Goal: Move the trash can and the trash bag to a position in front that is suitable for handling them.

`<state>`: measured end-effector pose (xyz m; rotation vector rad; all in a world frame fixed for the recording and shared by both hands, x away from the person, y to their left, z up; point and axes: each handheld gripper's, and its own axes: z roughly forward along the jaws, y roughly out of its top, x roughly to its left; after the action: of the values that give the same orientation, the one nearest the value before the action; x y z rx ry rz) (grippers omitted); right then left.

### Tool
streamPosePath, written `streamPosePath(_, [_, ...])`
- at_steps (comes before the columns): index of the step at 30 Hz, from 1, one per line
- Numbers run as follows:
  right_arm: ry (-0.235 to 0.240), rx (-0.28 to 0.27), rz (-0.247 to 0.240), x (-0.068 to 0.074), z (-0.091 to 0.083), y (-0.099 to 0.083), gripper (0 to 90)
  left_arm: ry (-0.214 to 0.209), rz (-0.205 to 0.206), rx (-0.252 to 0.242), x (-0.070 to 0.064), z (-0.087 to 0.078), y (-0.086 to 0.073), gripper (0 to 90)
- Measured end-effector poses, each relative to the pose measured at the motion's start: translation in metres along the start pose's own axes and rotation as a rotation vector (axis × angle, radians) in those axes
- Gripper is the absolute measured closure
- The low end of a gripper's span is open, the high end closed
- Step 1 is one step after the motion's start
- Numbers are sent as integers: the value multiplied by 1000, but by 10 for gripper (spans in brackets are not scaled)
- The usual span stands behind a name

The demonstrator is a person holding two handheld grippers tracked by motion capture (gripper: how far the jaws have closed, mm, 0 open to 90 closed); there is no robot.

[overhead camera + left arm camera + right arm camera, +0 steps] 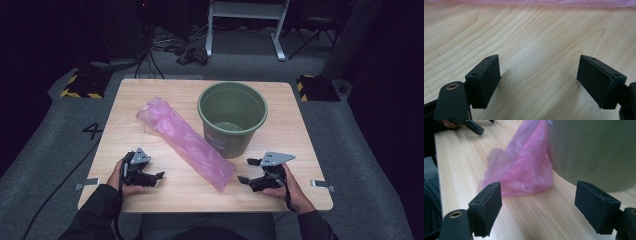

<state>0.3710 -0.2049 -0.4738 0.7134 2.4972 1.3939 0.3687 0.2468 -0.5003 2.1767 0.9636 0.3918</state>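
A long pink plastic bag lies slantwise across the wooden table, its near end beside the green bucket. My left gripper rests at the table's near left, open, nothing between its jaws, a short way from the bag. In the left gripper view the bag is a thin pink strip past bare wood. My right gripper sits open at the near right, jaws toward the bag's near end. The right gripper view has the bag's crumpled end just ahead, against the bucket's wall.
The bucket stands upright and looks empty, right of the table's middle. Bare wood lies along the near edge between my hands. The other gripper appears far off in the right gripper view. Cables and a white frame lie on the floor beyond.
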Motion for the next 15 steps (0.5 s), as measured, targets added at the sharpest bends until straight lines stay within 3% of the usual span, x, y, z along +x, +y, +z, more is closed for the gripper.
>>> streamPosePath(5, [22, -16, 12, 11, 11, 6, 213, 7, -18, -3, 6, 1, -2, 189])
streamPosePath(15, [36, -5, 24, 25, 38, 13, 229, 9, 1, 1, 9, 1, -3, 169])
